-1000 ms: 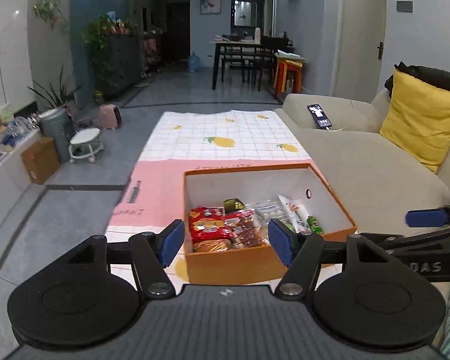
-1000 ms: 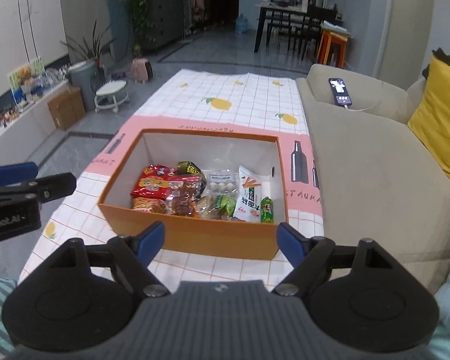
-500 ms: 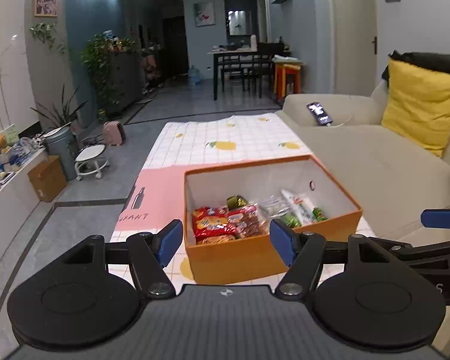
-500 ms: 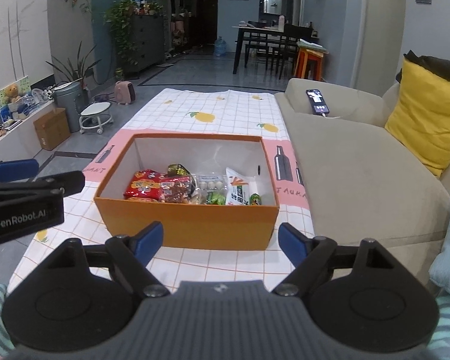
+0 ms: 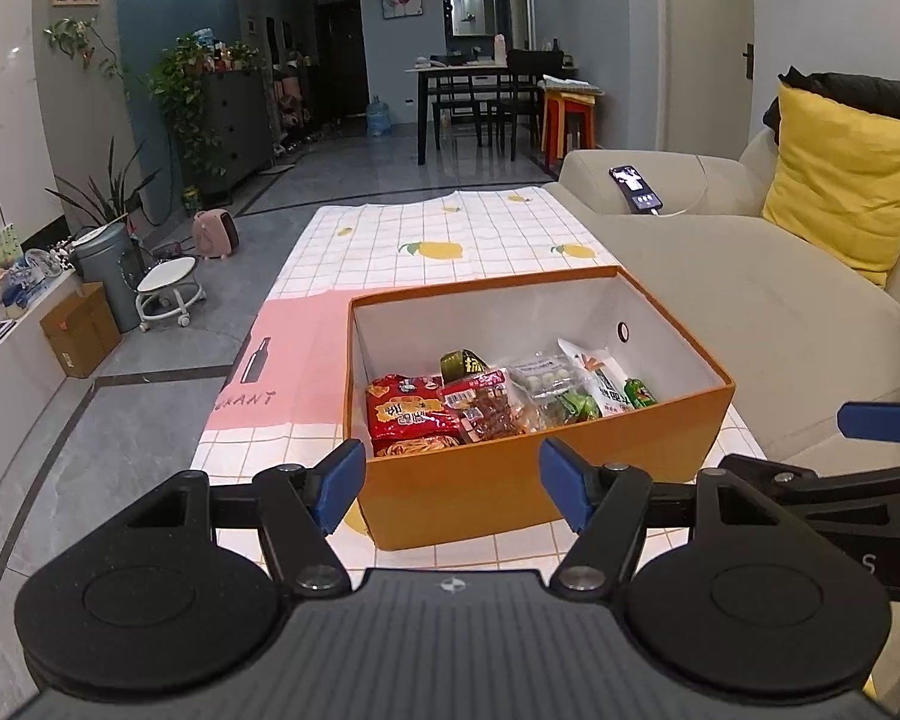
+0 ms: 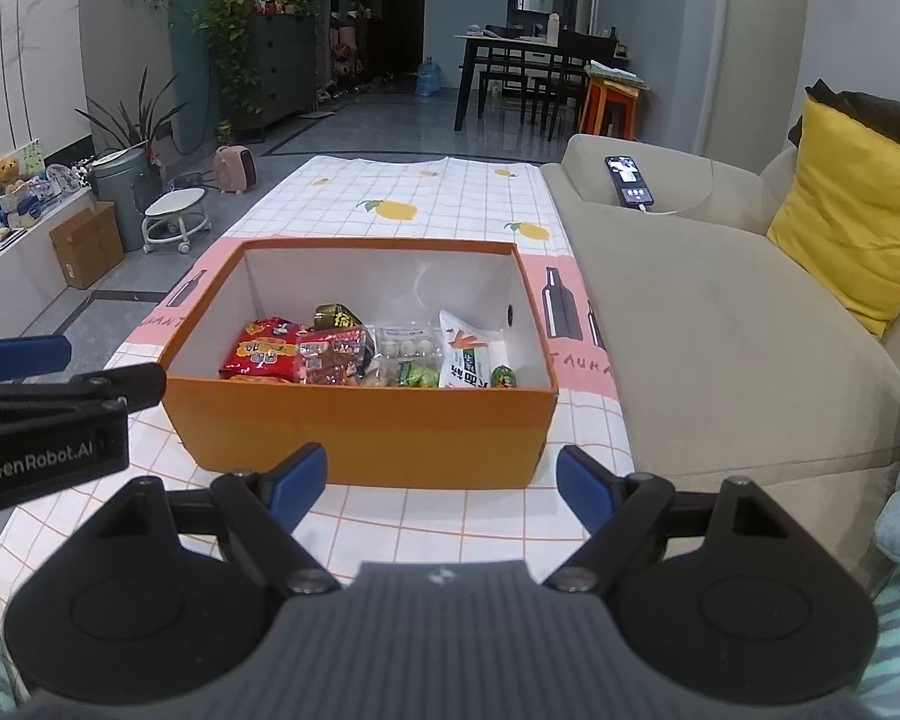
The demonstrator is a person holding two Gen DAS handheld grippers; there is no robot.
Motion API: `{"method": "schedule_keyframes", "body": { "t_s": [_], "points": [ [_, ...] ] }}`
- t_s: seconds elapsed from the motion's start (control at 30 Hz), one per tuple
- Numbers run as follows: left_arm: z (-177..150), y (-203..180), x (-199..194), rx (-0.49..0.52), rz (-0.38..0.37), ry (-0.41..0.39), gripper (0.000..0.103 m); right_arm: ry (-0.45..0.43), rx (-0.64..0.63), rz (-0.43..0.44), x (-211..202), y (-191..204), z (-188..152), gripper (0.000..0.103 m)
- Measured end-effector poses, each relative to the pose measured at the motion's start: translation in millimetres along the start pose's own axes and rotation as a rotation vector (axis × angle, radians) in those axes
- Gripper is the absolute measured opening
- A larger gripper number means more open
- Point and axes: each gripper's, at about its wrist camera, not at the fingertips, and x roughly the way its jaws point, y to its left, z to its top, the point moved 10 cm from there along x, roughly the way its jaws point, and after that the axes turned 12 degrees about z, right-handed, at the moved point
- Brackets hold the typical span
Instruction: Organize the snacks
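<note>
Several snack packets (image 6: 354,354) fill the orange box (image 6: 366,426); both grippers' fingers (image 5: 342,483) (image 6: 297,483) apart.

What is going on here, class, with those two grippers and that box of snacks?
A person holds a gripper in each hand over a table covered with a lemon-print cloth. Both the left gripper and the right gripper are open and empty, short of the orange box. The snack packets, including a red packet and a white packet, lie inside the box along its near wall.
</note>
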Motion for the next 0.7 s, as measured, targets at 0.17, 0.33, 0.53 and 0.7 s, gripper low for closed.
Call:
{"method": "schedule_keyframes", "body": {
  "t_s": [0.17,0.33,0.53,0.7],
  "points": [
    [0,4,0,-0.007,-0.001,0.011,0.078,-0.007,-0.004,0.0,-1,2,3,0.081],
    [2,5,-2,-0.014,0.0,0.012,0.081,-0.011,-0.015,-0.001,-2,6,8,0.081],
    [4,8,-5,-0.024,0.002,0.014,0.083,-0.023,-0.016,-0.006,-6,7,12,0.081],
    [4,10,-5,-0.031,0.001,0.016,0.083,-0.031,-0.017,-0.008,-9,9,13,0.081]
  ]
}}
